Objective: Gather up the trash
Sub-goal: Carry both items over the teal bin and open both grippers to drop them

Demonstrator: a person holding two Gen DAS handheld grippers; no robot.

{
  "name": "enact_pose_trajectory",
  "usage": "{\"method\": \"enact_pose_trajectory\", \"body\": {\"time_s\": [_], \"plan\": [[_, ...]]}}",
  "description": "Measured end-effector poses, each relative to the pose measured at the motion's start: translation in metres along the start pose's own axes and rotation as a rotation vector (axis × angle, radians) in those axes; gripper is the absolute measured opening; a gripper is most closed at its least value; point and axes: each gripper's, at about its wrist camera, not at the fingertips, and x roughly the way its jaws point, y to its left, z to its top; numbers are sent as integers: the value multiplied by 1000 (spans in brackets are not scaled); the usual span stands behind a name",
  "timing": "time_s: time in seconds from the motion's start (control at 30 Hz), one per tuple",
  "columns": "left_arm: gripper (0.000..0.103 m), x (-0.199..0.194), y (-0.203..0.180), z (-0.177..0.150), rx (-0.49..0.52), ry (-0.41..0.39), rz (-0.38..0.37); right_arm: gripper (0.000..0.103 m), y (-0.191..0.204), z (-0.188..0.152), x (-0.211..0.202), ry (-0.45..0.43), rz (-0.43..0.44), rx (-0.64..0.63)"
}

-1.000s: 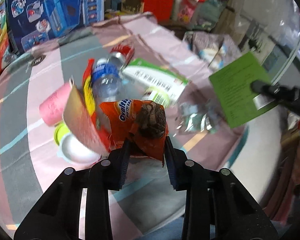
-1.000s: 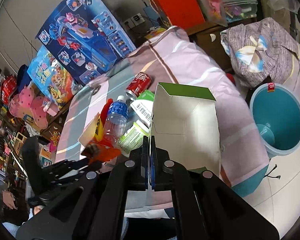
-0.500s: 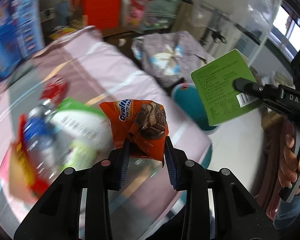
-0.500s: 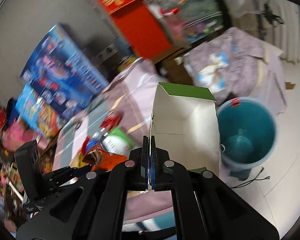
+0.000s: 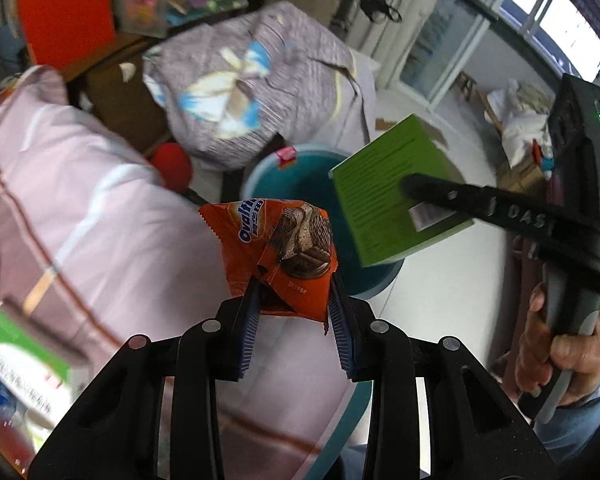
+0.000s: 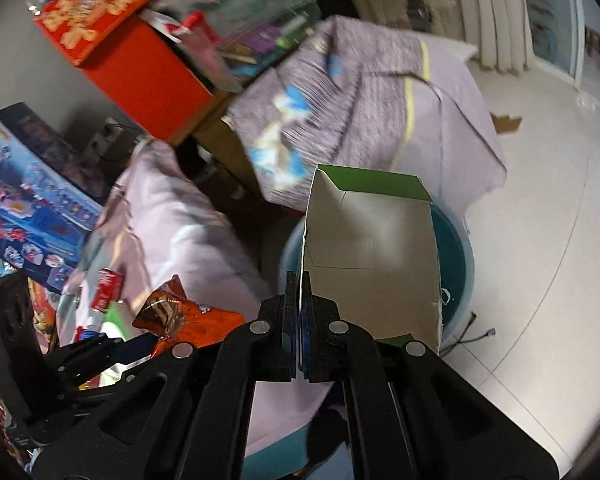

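Orange snack wrapper [image 5: 276,252], frame centre, showing "Ovalti", rest folding away. Black gripper finger [image 5: 480,206], right, showing "DAS". Green carton [image 5: 380,196] print blurring.

Daylight enters from windows [image 5: 560,4] at 1 to 2 o'clock. Motion blur smears the quilt [image 5: 256,80] and shelves [image 6: 244,20]. Both views show fisheye bending and black corners. The floor [image 6: 540,200] shows mild glare.

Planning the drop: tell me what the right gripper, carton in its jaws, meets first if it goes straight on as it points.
Probably the teal bin: it sits directly beyond the green carton clamped in the right gripper, though depth is hard to judge.
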Motion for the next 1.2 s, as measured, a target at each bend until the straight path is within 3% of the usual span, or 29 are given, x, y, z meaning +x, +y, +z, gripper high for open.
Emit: {"method": "enact_pose_trajectory", "body": {"time_s": [0.17,0.27,0.43,0.53,0.73,0.8,0.87,1.2], "plan": [[34,32,-6,10,10,49,-7,8,-16,5,24,54,-4,21],[34,43,-6,13,3,68,-11,18,-21,8,27,57,-6,25],[35,50,-5,16,-2,78,-10,61,-26,12,18,30,-37,18],[35,54,-5,17,0,87,-2,75,-32,13,13,10,-63,27],[37,68,-8,19,9,106,6,77,-44,11,16,33,-100,69],[61,70,-9,20,9,103,22,77,-47,10,18,41,-109,79],[70,68,-12,21,19,83,33,77,-49,9,18,43,-115,84],[91,54,-3,24,-24,50,30,82,-46,10,16,43,-154,83]]}}
